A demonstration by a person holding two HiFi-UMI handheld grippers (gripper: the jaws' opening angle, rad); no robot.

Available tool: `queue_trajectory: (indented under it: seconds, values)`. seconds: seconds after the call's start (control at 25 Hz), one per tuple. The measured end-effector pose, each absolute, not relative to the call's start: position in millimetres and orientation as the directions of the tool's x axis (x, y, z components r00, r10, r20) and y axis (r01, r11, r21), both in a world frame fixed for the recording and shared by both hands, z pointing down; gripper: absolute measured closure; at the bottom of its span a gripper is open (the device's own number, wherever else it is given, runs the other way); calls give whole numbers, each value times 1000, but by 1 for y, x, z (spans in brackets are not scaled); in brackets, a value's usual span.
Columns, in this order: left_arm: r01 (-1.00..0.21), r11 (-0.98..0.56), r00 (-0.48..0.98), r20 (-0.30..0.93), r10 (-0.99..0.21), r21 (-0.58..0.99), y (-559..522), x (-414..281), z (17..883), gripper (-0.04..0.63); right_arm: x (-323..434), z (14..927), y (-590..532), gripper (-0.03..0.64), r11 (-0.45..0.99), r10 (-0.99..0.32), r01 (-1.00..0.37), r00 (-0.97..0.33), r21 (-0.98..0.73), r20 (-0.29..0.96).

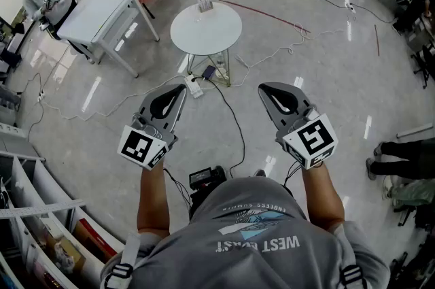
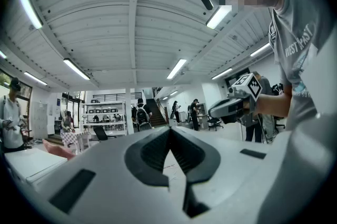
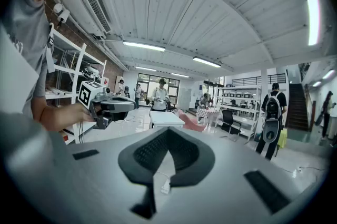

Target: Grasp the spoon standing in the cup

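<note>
Left tongs (image 1: 181, 89) and right tongs (image 1: 264, 89) — both pinched fully together, empty — hover short of the round table (image 1: 206, 29).

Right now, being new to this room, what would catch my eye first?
Two grey handheld grippers, the left gripper and the right gripper, reach forward side by side low in the head view, both shut and empty. Ahead of them stands a round white table on the glossy floor.
</note>
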State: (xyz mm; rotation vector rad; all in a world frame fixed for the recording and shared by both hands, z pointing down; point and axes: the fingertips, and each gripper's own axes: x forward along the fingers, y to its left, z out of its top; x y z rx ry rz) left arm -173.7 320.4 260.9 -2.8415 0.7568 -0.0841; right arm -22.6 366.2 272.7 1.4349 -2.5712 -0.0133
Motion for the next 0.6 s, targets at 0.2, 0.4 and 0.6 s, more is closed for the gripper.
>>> queue_trajectory:
  seconds: [0.2,0.4,0.6]
  values:
    - [-479,-854,871,7,-490,-204,314,-182,262,591,-32,273,360,615,521,-848,-848,-502,98,168]
    - [-460,-866,881,16,-472,-196,305,-183,267,591,-33,278,353,615,503,-857,-859,-483,92,177]
    - [-442,-877,891,18,-453,-190,293,-189,272,591,-39,282,343,615,479,-869,-873,-459,88,183]
